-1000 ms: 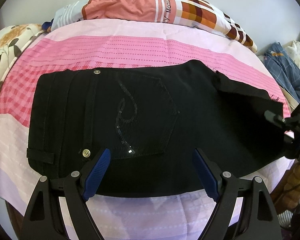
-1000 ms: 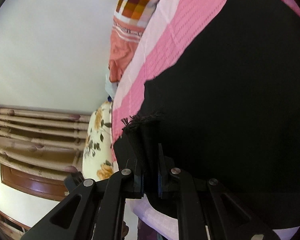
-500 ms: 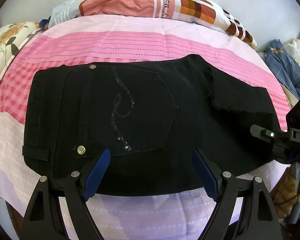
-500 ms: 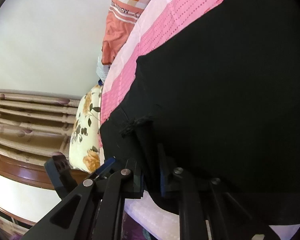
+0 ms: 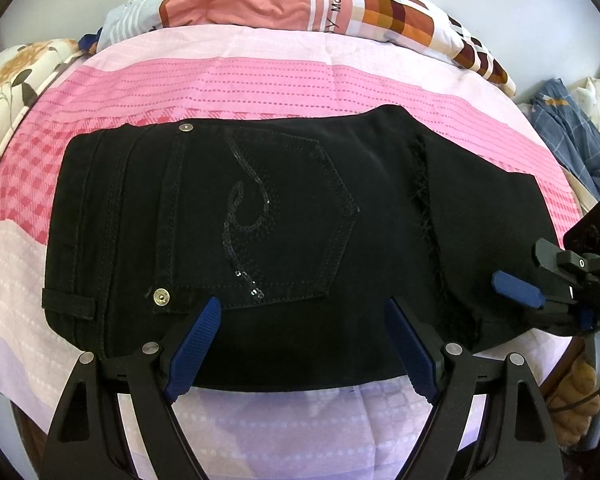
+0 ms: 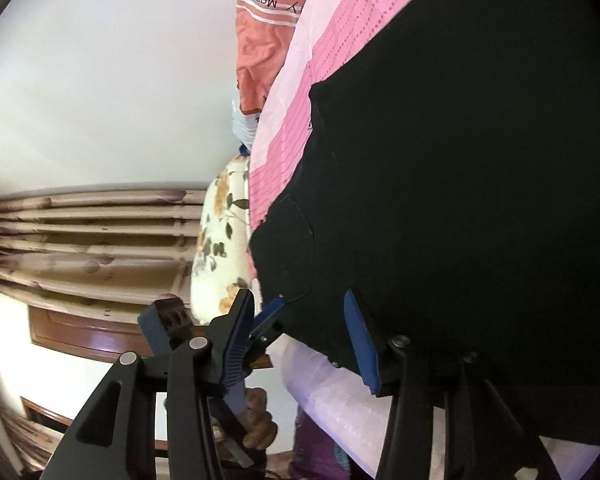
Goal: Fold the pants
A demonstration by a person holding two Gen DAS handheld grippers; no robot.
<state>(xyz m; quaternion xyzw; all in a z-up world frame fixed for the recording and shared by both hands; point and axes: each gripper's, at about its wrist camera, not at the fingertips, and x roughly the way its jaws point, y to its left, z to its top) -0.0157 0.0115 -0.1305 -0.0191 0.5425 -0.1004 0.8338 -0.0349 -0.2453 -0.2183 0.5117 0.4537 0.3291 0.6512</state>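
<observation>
Pink striped bedsheet carries folded black pants; left gripper jaws spread, right gripper jaws released, both at pants' edge.

The right tongs run off frame — the pants' far side too.

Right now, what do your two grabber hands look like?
Both match: the left gripper and right gripper have black plastic frames with triangle cut-outs and silver round bolts. Their fingers wear ribbed blue pads. The right one also carries a small black box with round holes.
</observation>
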